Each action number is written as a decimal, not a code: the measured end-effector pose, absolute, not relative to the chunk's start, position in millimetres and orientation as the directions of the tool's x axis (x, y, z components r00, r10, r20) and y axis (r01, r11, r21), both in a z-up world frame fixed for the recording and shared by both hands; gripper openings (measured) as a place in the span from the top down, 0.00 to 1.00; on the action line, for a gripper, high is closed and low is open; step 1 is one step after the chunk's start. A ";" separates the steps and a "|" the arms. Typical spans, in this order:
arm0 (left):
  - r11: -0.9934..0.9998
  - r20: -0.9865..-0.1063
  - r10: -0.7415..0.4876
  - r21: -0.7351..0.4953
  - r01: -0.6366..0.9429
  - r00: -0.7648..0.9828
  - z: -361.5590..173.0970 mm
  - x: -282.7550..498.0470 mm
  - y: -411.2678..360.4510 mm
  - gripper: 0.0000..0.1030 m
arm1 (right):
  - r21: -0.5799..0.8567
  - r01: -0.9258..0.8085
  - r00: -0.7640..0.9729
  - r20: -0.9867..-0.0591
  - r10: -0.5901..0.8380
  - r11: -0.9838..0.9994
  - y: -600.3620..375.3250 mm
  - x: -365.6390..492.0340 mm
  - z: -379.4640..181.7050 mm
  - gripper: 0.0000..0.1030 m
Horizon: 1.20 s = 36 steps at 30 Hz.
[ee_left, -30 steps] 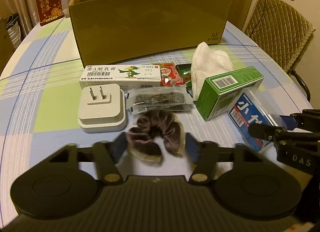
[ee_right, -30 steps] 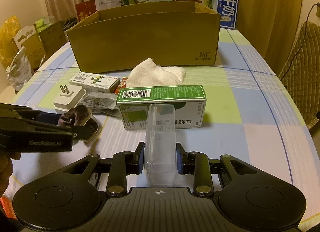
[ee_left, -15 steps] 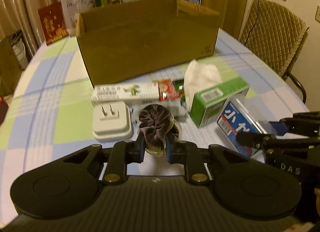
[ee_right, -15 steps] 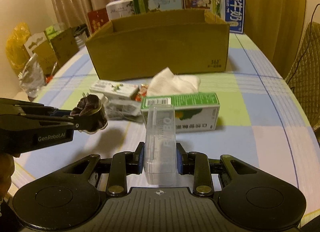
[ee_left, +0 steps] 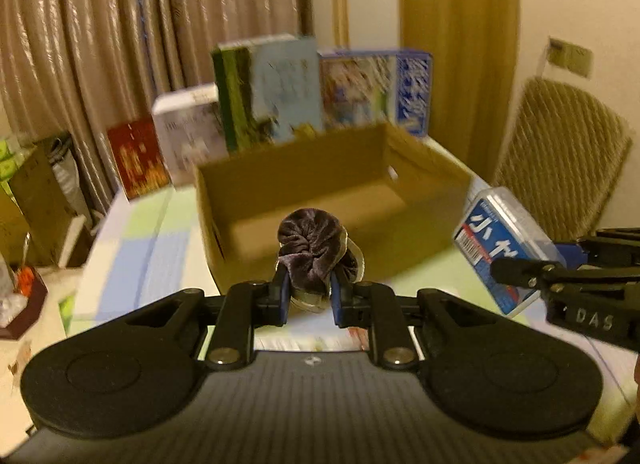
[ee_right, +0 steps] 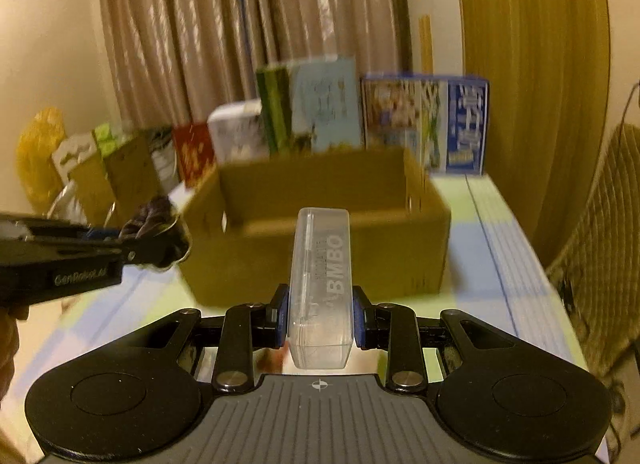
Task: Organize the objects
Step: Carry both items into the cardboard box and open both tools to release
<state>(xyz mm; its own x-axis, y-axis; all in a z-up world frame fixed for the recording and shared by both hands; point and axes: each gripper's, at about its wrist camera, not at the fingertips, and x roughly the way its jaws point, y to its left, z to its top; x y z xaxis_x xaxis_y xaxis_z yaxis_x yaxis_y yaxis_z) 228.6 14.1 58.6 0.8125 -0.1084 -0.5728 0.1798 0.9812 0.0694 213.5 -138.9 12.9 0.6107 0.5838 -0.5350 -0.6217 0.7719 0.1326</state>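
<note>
Ahead of you the cardboard box (ee_right: 320,232) sits on the desk (ee_right: 500,264), with upright cartons (ee_right: 424,124) standing just behind it. Your left hand-held gripper (ee_left: 308,296) holds the scrunchie (ee_left: 316,248) before the box; the plastic case (ee_right: 320,288) in your right hand-held gripper (ee_right: 320,324) lies to its right.

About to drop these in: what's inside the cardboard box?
The cardboard box looks empty: only bare brown floor and walls show. The near wall and the held scrunchie hide the front strip of the floor.

— What covers the bench (ee_right: 504,248)?
— A checked cloth, green, blue and white.
— And on it?
— An open cardboard box (ee_right: 320,260); behind the box, printed cartons (ee_right: 424,124) stand upright in a row.
</note>
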 end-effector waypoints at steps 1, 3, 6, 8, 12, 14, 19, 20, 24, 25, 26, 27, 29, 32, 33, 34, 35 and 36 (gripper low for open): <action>0.984 -0.564 -0.105 0.060 0.167 0.819 62.7 240.6 16.8 0.85 | 0.139 -0.620 0.617 -0.522 0.589 0.772 -133.5 225.0 19.6 0.73; 0.988 -0.552 -0.090 0.057 0.145 0.829 66.4 263.7 20.3 0.85 | 0.141 -0.623 0.626 -0.500 0.599 0.769 -121.2 246.4 31.1 0.73; 0.992 -0.555 -0.075 0.045 0.120 0.828 66.0 293.4 25.7 0.85 | 0.130 -0.627 0.635 -0.486 0.601 0.768 -101.0 280.6 39.4 0.73; 0.994 -0.564 -0.063 0.042 0.105 0.824 62.3 311.1 28.1 0.85 | 0.128 -0.620 0.636 -0.495 0.591 0.774 -89.5 302.4 36.2 0.73; 0.994 -0.580 -0.057 0.041 0.099 0.813 50.8 334.8 29.9 0.85 | 0.138 -0.602 0.624 -0.534 0.571 0.787 -71.7 341.5 21.6 0.73; 0.995 -0.587 -0.052 0.041 0.094 0.808 44.5 343.2 31.1 0.85 | 0.139 -0.595 0.620 -0.548 0.562 0.792 -66.1 353.0 13.9 0.73; 0.995 -0.595 -0.057 0.033 0.095 0.802 36.7 359.7 28.0 0.83 | 0.141 -0.582 0.620 -0.561 0.549 0.801 -56.3 368.8 1.1 0.73; 0.995 -0.591 -0.062 0.026 0.096 0.804 35.7 362.7 27.3 0.78 | 0.141 -0.581 0.618 -0.565 0.547 0.802 -54.3 371.5 -1.2 0.73; 0.998 -0.578 -0.038 0.024 0.064 0.815 31.0 370.5 30.1 0.41 | 0.166 -0.575 0.602 -0.578 0.551 0.801 -53.9 377.4 -9.1 0.73; 0.999 -0.576 -0.023 0.028 0.047 0.817 30.0 370.6 32.7 0.40 | 0.174 -0.572 0.598 -0.580 0.553 0.801 -54.5 378.2 -9.3 0.73; 0.999 -0.578 -0.017 0.025 0.039 0.816 29.8 370.7 35.3 0.40 | 0.177 -0.571 0.598 -0.580 0.554 0.802 -55.3 378.9 -9.8 0.73; 0.999 -0.582 -0.017 0.018 0.034 0.813 29.3 370.7 38.6 0.40 | 0.178 -0.571 0.598 -0.579 0.555 0.801 -54.8 379.6 -9.8 0.73; 1.000 -0.584 -0.015 0.011 0.027 0.812 30.0 370.6 42.8 0.39 | 0.185 -0.572 0.595 -0.577 0.559 0.799 -56.0 380.2 -9.4 0.73; 1.000 -0.584 -0.005 0.017 0.018 0.812 30.9 369.1 47.0 0.36 | 0.197 -0.572 0.586 -0.580 0.565 0.796 -53.8 380.5 -9.6 0.73; 1.000 -0.583 -0.002 0.014 0.013 0.812 31.2 368.5 48.7 0.35 | 0.199 -0.572 0.586 -0.580 0.566 0.796 -52.9 380.5 -10.0 0.73; 1.000 -0.583 -0.001 0.011 0.009 0.813 31.6 367.5 50.0 0.34 | 0.204 -0.573 0.585 -0.576 0.570 0.794 -52.4 380.7 -10.4 0.73; 1.000 -0.582 0.000 0.008 0.007 0.813 32.0 366.7 50.9 0.32 | 0.211 -0.575 0.585 -0.570 0.577 0.790 -52.2 381.0 -10.8 0.73; 1.000 -0.581 0.000 0.008 0.006 0.814 32.2 366.0 51.6 0.32 | 0.223 -0.578 0.584 -0.559 0.589 0.785 -52.4 381.7 -11.4 0.67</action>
<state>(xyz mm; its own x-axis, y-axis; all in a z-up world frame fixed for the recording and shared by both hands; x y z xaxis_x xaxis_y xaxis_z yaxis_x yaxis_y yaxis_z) 366.0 51.6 32.2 0.8140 -0.0002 -0.5808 0.0062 0.9999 0.0083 381.7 -52.4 -11.4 0.5840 0.5887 -0.5588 -0.5780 0.7850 0.2229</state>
